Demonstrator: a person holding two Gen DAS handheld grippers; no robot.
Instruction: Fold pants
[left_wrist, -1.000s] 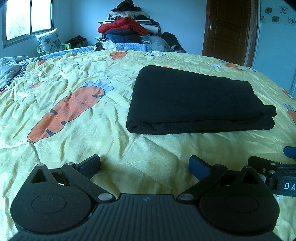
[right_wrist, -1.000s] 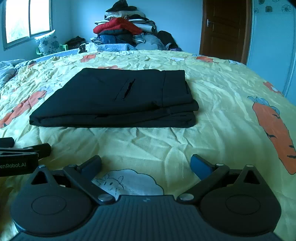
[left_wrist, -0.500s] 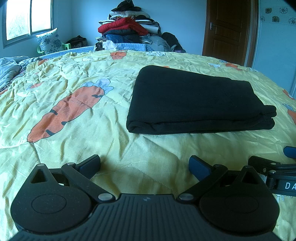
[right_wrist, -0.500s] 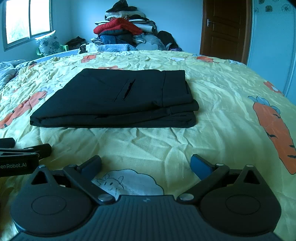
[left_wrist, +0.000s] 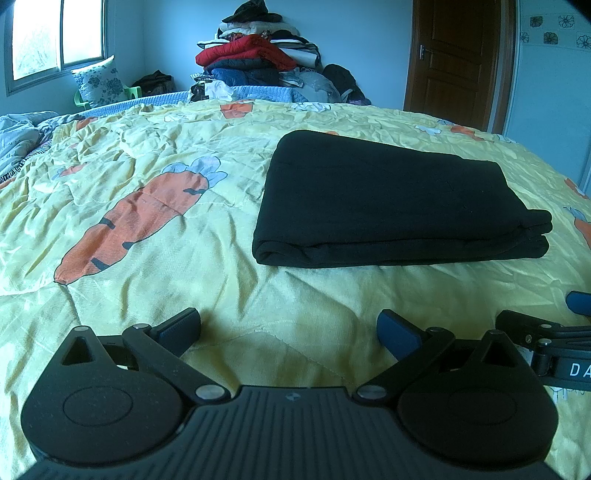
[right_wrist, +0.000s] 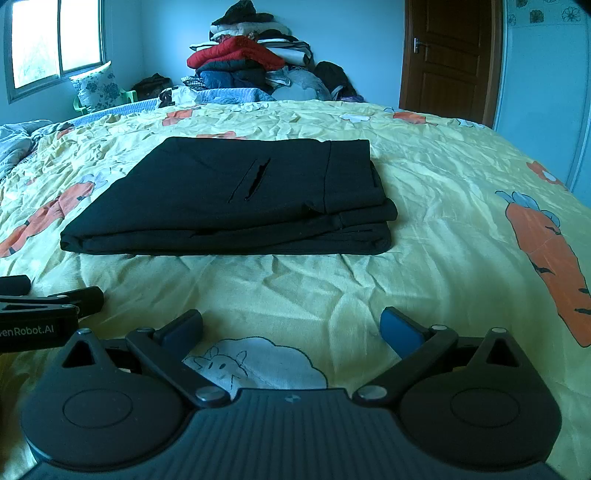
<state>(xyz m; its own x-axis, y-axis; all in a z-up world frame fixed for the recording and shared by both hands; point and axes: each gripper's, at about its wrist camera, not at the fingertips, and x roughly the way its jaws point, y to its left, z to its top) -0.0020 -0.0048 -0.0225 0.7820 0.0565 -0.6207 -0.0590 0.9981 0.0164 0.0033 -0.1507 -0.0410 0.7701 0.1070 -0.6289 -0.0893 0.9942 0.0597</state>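
From your left wrist camera, the only writing is "DA" in white on the right gripper (left_wrist: 554, 332) poking in at the right edge. The black pants (left_wrist: 399, 206) lie folded into a flat rectangle on the yellow carrot-print bedspread (left_wrist: 147, 206), ahead and to the right of your left gripper (left_wrist: 288, 325), whose fingers are spread wide and hold nothing. A pile of clothes (left_wrist: 258, 59) rises at the far wall beside a brown door (left_wrist: 458, 59). From your right wrist camera, "venRobot.AI" reads on the left gripper (right_wrist: 48, 299) at the left edge. The pants (right_wrist: 236, 199) show a slit pocket on top and stacked layers at the right end. Your right gripper (right_wrist: 291, 325) is spread wide, empty, low over a white sheep print (right_wrist: 258, 362).
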